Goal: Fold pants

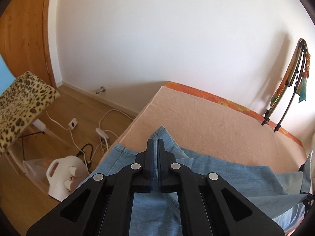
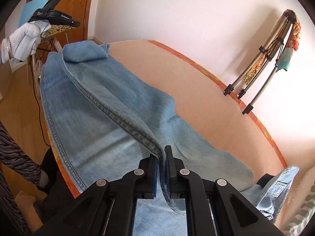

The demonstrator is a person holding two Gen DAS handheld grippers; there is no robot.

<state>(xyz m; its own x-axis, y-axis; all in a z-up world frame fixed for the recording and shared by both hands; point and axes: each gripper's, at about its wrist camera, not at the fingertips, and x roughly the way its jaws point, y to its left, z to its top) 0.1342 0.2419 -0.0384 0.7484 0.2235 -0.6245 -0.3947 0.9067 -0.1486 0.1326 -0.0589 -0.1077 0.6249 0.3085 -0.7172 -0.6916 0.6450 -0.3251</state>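
Light blue denim pants lie lengthwise on a bed with a peach cover. The far leg end is folded over on itself. My right gripper is shut on a thick stitched seam of the pants and holds that edge up off the bed. My left gripper is shut, with nothing visible between its blue pads. It hovers above the pants near the bed's left edge. In the right wrist view a white-gloved hand holds it above the far leg end.
A folded metal rack leans on the wall behind the bed. Another denim garment lies at the bed's near right. On the wooden floor to the left are a white jug, cables and a leopard-print chair. A striped sleeve is at the left.
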